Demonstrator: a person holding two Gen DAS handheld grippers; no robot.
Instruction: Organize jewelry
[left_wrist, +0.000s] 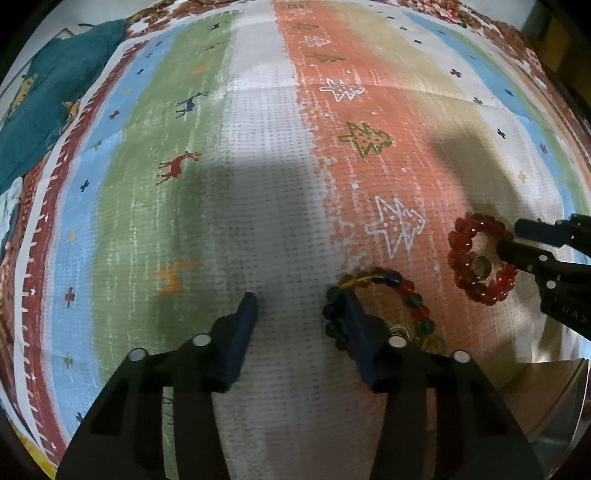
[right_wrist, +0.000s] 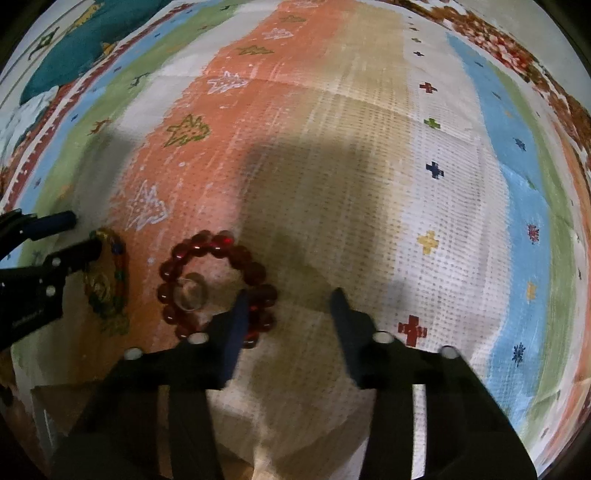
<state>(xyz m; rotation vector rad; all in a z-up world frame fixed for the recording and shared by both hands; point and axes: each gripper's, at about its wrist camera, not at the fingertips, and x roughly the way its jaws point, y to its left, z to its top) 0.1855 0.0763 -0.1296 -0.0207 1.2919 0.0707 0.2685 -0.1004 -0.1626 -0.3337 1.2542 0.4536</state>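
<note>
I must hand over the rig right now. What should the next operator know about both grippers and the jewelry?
Left gripper: open, holding nothing; its right finger lies over the multicolored bead bracelet.
Right gripper: open, holding nothing; its left finger overlaps the red bead bracelet.
A small ring lies inside the red bracelet's loop. A tangled gold chain lies in the multicolored bracelet.
All pieces lie on the patterned cloth.
Done: nothing visibly sorted yet.
Left: grasp each piece and put it away; a box edge shows near the camera.

Multicolour bracelet (left_wrist: 380, 306) partly behind left fingers (left_wrist: 356, 332)
</note>
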